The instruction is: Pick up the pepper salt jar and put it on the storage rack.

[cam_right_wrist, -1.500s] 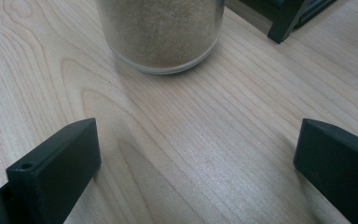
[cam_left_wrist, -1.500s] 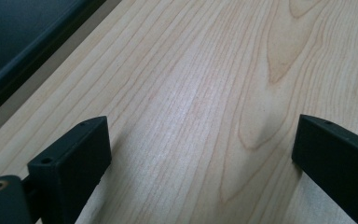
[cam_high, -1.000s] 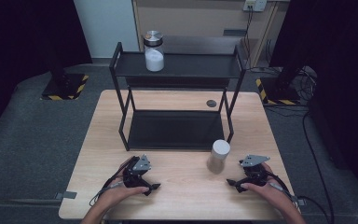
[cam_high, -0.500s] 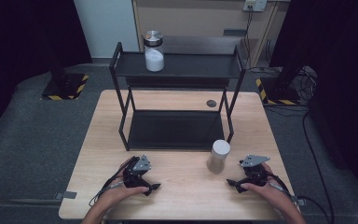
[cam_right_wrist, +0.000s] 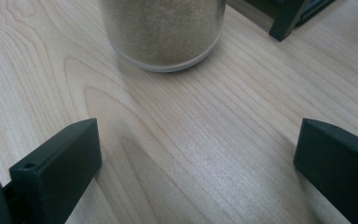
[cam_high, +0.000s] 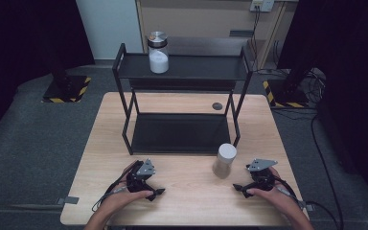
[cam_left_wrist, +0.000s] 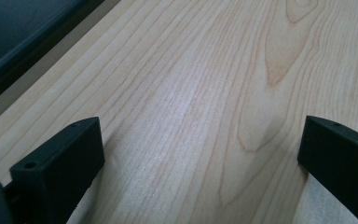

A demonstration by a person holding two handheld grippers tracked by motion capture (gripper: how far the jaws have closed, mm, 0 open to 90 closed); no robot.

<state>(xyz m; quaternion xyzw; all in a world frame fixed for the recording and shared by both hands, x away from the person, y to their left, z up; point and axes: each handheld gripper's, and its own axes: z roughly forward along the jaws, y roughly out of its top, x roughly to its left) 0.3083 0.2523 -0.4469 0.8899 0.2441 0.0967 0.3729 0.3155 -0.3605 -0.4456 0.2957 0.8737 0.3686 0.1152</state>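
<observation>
A glass jar of tan powder with a white lid (cam_high: 224, 160) stands on the wooden table (cam_high: 187, 201) by the rack's front right leg; its base (cam_right_wrist: 163, 32) shows close up in the right gripper view. My right gripper (cam_right_wrist: 198, 163) lies open just short of it, nothing between its jaws, held low at the table's front right (cam_high: 258, 179). My left gripper (cam_left_wrist: 200, 163) lies open over bare wood at the front left (cam_high: 143, 179). A second jar of white powder with a metal lid (cam_high: 158, 52) stands on the rack's top shelf.
A black two-tier metal rack (cam_high: 182, 98) takes up the table's middle and back; its lower shelf (cam_high: 179, 132) is bare. A small dark round disc (cam_high: 217, 106) lies on the table behind the rack. Grey carpet surrounds the table.
</observation>
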